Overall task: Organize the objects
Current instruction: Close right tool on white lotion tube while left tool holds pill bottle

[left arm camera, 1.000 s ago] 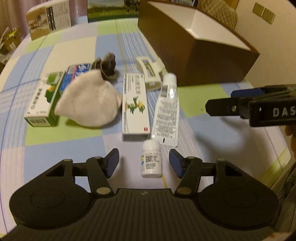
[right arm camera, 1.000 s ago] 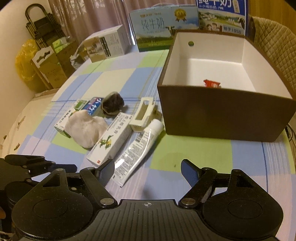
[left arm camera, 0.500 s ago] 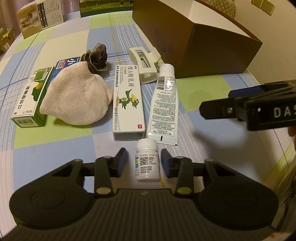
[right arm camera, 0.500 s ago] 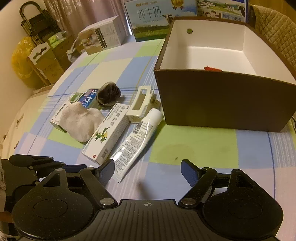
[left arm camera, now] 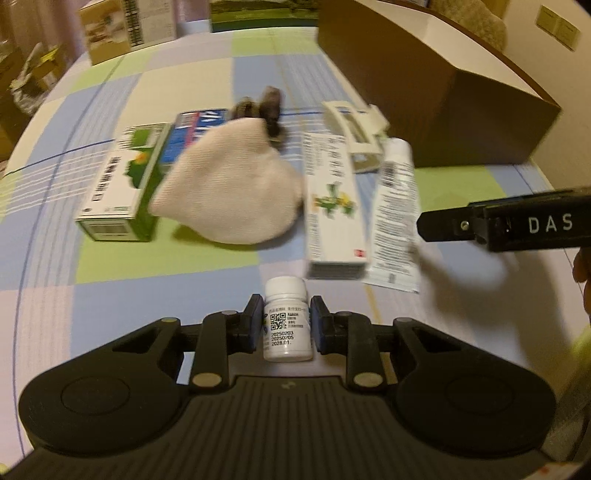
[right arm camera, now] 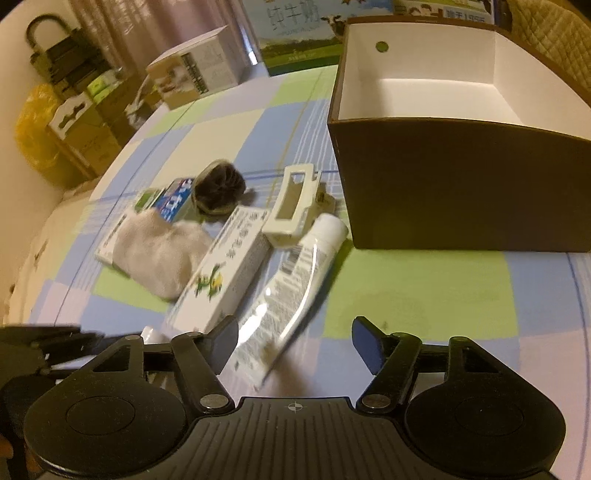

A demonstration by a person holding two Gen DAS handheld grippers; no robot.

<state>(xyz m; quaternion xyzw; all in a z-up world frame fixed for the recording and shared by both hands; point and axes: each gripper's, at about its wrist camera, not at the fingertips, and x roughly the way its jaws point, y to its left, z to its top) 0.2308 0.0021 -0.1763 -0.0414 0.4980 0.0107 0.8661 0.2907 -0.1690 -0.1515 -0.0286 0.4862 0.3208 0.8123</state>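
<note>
My left gripper (left arm camera: 286, 325) is shut on a small white pill bottle (left arm camera: 286, 317) with a QR label, upright between the pads. Beyond it on the checked cloth lie a white ointment box (left arm camera: 332, 199), a white tube (left arm camera: 395, 218), a cream hair clip (left arm camera: 354, 129), a white cloth pouch (left arm camera: 232, 195), a green-and-white box (left arm camera: 122, 192) and a dark scrunchie (left arm camera: 262, 107). My right gripper (right arm camera: 293, 345) hangs open just above the tube (right arm camera: 291, 295), nothing between its fingers. The brown storage box (right arm camera: 461, 184) with a white inside stands at the right.
A blue toothpaste box (right arm camera: 177, 199) lies by the scrunchie (right arm camera: 219, 186). Milk cartons (right arm camera: 295, 29) and a printed carton (right arm camera: 195, 70) stand at the table's far edge. Stacked boxes and a yellow bag (right arm camera: 33, 133) sit beyond the table on the left.
My left gripper's fingers came together around the pill bottle and now grip it. The right gripper dropped lower and nearer the tube, still open.
</note>
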